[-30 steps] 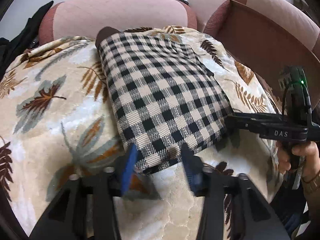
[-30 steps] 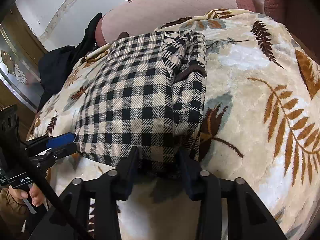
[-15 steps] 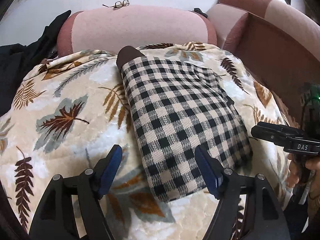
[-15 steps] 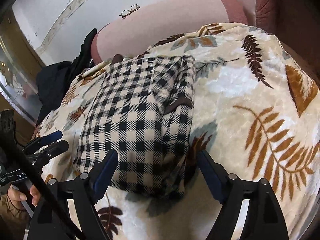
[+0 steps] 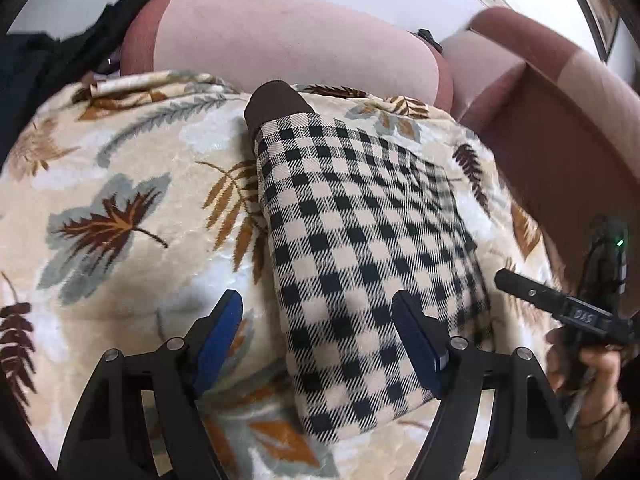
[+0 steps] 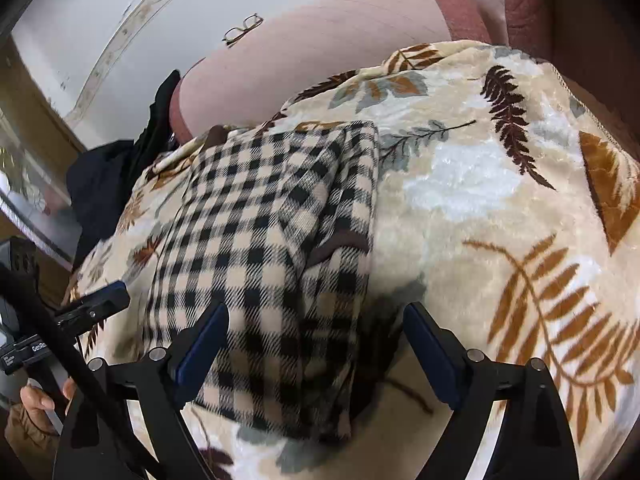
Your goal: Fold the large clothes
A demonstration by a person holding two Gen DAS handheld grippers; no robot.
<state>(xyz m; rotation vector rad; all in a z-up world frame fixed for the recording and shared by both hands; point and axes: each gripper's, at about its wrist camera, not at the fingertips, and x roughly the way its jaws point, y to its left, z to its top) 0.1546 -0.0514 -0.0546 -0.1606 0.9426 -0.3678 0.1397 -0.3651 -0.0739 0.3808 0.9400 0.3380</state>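
Left wrist, folded checked garment (image 5: 360, 240) beneath spread fingers (image 5: 220, 336)

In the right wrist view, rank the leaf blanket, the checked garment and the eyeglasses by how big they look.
1. Leaf blanket, largest.
2. Checked garment, folded on it.
3. Eyeglasses, smallest, though they sit farthest from the camera, which shrinks them.

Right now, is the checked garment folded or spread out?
Folded: the checked garment lies as a compact layered rectangle on the leaf-print blanket, stacked edges visible in the right wrist view.
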